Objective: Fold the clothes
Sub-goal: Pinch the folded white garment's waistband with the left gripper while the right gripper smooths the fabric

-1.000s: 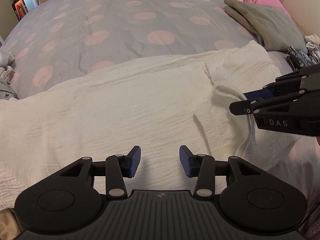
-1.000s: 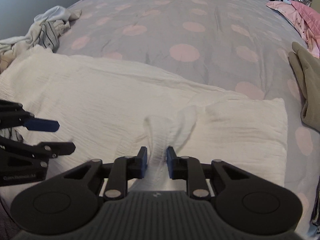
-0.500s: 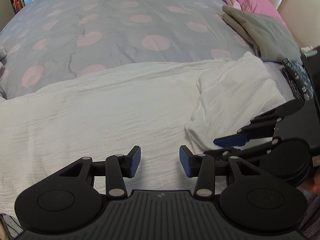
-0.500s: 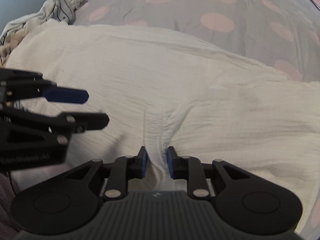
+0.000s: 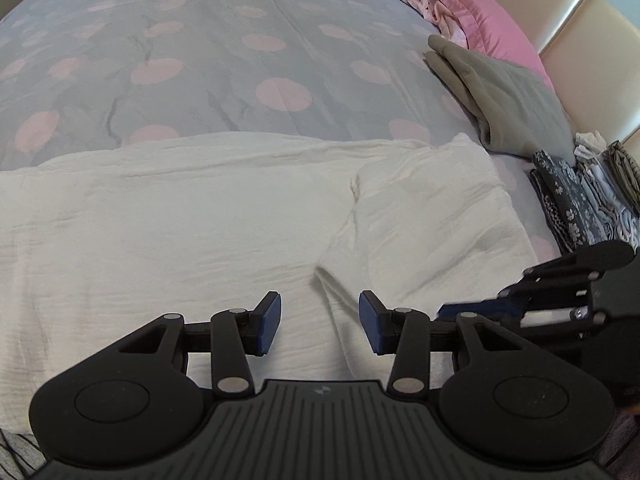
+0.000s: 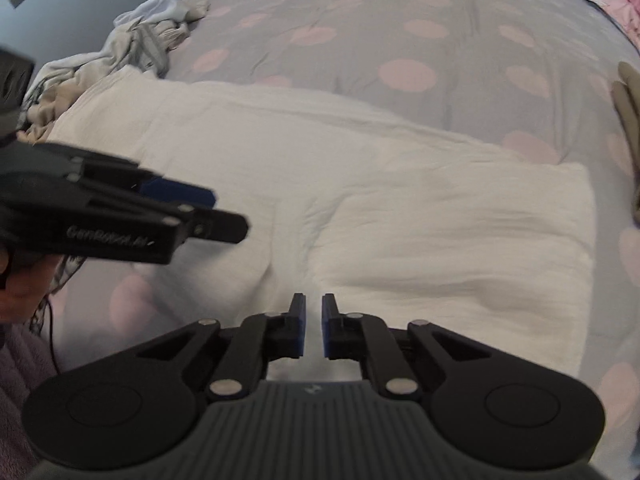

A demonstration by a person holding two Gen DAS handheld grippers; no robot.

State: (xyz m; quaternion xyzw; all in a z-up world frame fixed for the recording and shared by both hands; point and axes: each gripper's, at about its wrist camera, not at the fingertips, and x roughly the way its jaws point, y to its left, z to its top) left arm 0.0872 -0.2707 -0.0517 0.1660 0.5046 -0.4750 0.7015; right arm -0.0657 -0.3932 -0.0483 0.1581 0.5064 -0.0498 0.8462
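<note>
White garment part-folded on the bed, one end turned over, both claws low at its near edge.

At the left, a heap of crumpled clothes [image 6: 132, 36] is seen lying unfolded on the spotted bed cover [image 5: 200, 52]. The white garment [image 5: 180, 216] is spread flat across the bed's near side; its right end [image 5: 432, 216] is laid back over the body as a second layer, with a diagonal crease. The left claw [image 5: 319, 322] is held wide apart over the cloth, gripping nothing. The right claw [image 6: 314, 326] is drawn to a narrow gap at the near edge; whether cloth is pinched between its pads cannot be told. At the far right, a folded grey piece [image 5: 504, 100] and a stack of folded items [image 5: 588, 196] are seen lying finished. By judgement, one fold is in place, further folds of this garment are outstanding, and the heap remains.
</note>
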